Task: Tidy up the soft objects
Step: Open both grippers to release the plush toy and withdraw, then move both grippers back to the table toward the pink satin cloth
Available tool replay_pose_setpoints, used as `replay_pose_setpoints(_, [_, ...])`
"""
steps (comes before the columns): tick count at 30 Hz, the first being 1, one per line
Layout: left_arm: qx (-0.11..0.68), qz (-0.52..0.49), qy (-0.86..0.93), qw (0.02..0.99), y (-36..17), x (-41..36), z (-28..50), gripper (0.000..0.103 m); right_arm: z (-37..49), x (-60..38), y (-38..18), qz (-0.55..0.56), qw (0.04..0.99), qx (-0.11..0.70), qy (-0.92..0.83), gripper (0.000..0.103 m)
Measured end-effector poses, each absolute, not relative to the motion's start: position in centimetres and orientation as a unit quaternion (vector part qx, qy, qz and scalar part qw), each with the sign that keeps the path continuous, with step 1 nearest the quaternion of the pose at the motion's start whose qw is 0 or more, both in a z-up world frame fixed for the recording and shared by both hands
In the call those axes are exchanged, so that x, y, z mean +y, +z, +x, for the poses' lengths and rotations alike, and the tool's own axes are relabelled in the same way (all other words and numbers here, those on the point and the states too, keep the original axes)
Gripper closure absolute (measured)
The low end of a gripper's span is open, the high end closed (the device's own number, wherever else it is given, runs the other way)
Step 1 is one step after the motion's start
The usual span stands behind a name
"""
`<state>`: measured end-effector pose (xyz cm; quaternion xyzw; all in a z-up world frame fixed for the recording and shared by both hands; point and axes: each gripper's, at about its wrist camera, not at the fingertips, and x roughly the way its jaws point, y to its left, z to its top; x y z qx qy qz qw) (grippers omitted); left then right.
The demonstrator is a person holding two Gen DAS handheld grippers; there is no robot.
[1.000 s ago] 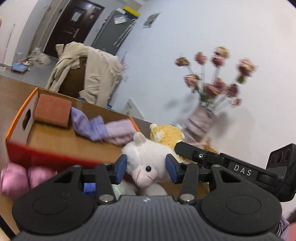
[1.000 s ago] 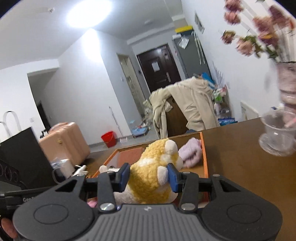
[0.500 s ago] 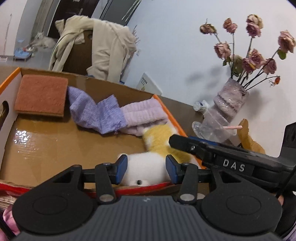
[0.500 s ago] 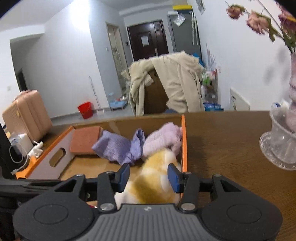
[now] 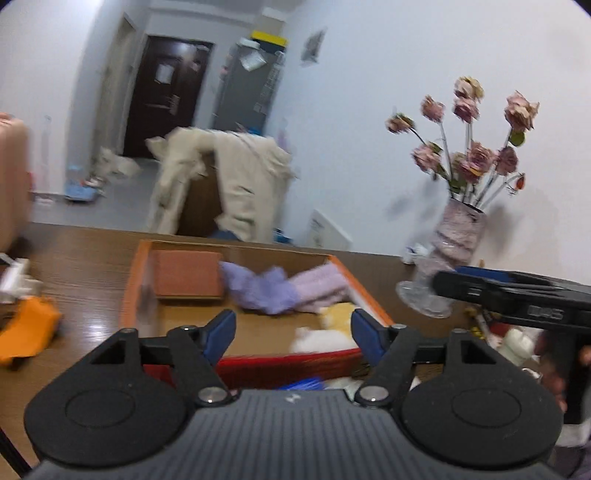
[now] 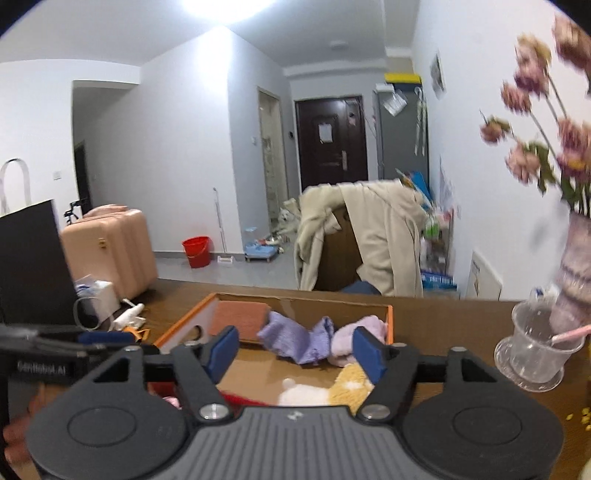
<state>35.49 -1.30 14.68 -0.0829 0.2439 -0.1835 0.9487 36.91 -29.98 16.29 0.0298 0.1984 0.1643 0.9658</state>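
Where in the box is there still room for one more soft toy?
The cardboard box has a bare floor patch at its near left, in front of the brown sponge. The right side is crowded: purple cloth, pink cloth, white plush and yellow plush lie close together.

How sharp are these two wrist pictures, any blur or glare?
Left wrist view: motion-smeared throughout, the cardboard box and purple cloth soft. Right wrist view: steadier, but the flowers smear and the ceiling light blows out white.
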Motion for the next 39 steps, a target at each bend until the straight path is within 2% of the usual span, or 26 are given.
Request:
replay_pose_setpoints(7, [0.201,-0.076,-0.173,0.961,16.6,4.1,28.9,0.020,29.9,-26.4,17.9,0.015,0.973,0.165,0.158,0.023])
replay_pose_setpoints(13, [0.179,-0.029,-0.144,0.973,15.8,6.3,23.3,0.018,24.0,-23.9,17.3,0.015,0.980,0.140,0.143,0.021])
replay_pose_setpoints(15, [0.164,-0.016,-0.141,0.976,14.9,6.6,20.4,0.012,21.3,-23.3,16.3,0.008,0.984,0.125,0.128,0.018])
replay_pose_setpoints(18, [0.164,-0.022,-0.145,0.976,12.7,6.9,16.5,0.009,17.5,-22.7,13.9,-0.001,0.986,0.121,0.112,0.017])
replay_pose_setpoints(23, [0.209,-0.045,-0.161,0.963,8.8,7.3,12.8,0.008,12.5,-22.6,8.9,0.003,0.977,0.180,0.117,0.017])
replay_pose_setpoints(27, [0.226,-0.043,-0.156,0.960,7.7,7.7,12.4,0.008,11.8,-22.8,7.0,-0.003,0.971,0.211,0.112,0.017])
replay_pose_setpoints(35, [0.235,-0.061,-0.138,0.960,7.2,7.8,15.7,0.008,14.5,-21.9,6.2,0.020,0.967,0.221,0.127,0.020])
replay_pose_setpoints(37, [0.236,-0.067,-0.134,0.960,7.0,7.8,17.4,0.008,15.8,-21.3,6.0,0.020,0.964,0.229,0.135,0.025])
replay_pose_setpoints(39, [0.233,-0.061,-0.129,0.962,7.0,7.7,19.9,0.013,17.8,-20.6,6.1,0.021,0.960,0.239,0.143,0.031])
